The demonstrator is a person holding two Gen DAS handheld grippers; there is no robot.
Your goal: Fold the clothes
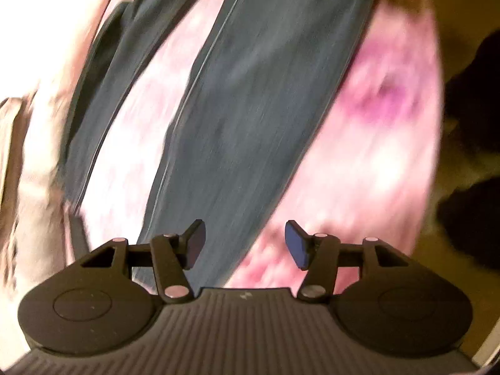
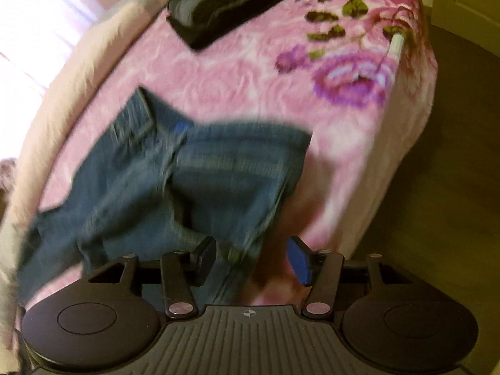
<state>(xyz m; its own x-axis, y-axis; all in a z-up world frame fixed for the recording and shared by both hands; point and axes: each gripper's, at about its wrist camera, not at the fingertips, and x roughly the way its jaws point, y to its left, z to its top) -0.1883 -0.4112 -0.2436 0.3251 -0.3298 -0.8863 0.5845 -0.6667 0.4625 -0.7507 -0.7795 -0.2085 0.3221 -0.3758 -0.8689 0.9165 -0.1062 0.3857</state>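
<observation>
A pair of blue jeans [image 2: 175, 181] lies spread on a pink flowered blanket [image 2: 237, 81] that covers the bed. In the right wrist view the waistband lies toward the upper left and the cloth bunches just ahead of my right gripper [image 2: 251, 257], which is open with nothing between its pads. In the left wrist view, which is motion-blurred, the jeans legs [image 1: 250, 93] run away from my left gripper [image 1: 245, 243], which is open and empty above the cloth.
A stack of folded dark clothes [image 2: 237, 0] lies at the far side of the blanket. A cream sheet [image 2: 62, 93] edges the bed on the left. A white rod [image 2: 395, 47] lies near the right edge, where brown floor [image 2: 453, 156] begins.
</observation>
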